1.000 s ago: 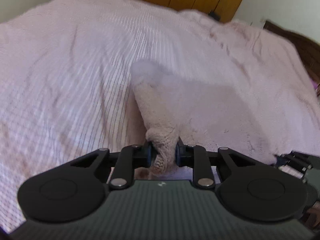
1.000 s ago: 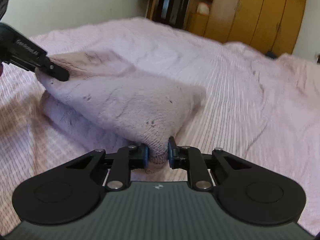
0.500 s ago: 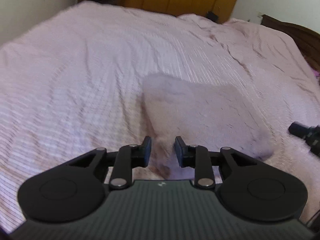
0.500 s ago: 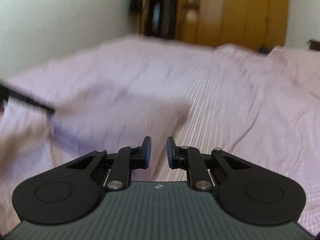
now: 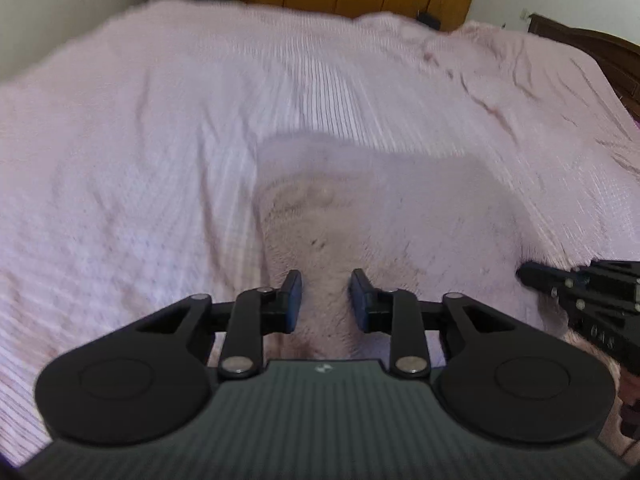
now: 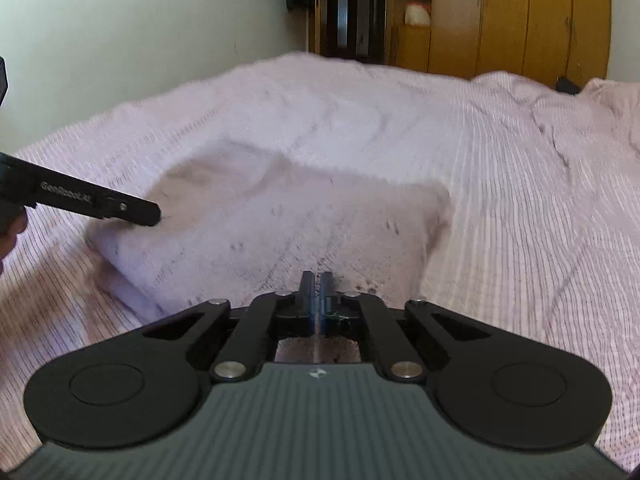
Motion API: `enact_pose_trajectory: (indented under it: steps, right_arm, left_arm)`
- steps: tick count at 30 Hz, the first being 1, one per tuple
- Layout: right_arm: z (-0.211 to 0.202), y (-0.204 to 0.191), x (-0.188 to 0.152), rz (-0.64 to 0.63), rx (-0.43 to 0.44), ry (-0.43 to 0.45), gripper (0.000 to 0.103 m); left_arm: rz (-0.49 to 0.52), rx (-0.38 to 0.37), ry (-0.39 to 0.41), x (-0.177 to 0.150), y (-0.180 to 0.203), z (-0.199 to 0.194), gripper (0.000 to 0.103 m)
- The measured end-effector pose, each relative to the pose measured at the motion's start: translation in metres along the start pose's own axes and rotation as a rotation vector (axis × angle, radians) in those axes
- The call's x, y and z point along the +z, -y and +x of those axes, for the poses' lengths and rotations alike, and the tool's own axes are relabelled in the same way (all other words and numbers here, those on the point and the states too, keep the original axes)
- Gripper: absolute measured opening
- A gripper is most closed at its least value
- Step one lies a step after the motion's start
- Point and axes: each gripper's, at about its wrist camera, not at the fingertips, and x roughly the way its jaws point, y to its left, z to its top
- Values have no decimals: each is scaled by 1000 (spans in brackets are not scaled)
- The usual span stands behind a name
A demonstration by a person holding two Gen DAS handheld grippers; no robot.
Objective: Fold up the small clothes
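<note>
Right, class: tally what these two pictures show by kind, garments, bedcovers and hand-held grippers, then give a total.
Folded fluffy pink garment: 1
Pink bedspread: 1
Hand-held grippers: 2, left hand-held gripper and right hand-held gripper
Total: 4

A fluffy knit garment [image 6: 296, 216], seemingly fleece through the blur, is lying ahead of the matt black plastic right gripper [image 6: 317, 288] on a ribbed pink cloth bedspread [image 6: 520, 200]; glossy wooden wardrobe [image 6: 520, 16] beyond.

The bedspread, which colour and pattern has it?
Pale pink bedspread with fine ribbed stripes, clearest in the right wrist view.
</note>
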Motion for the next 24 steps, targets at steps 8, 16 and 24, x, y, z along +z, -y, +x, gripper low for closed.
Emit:
enact_pose_trajectory:
  steps: [8, 16, 24]
  right_arm:
    - [5, 5, -11, 32, -14, -11, 0]
    - [-33, 14, -11, 172, 81, 34, 0]
    - [-64, 38, -21, 436, 187, 64, 44]
  left_arm:
    - [-4, -10, -5, -9, -3, -3, 31]
    - [-46, -95, 49, -12, -13, -50, 37]
    - [-153, -155, -63, -33, -37, -28, 54]
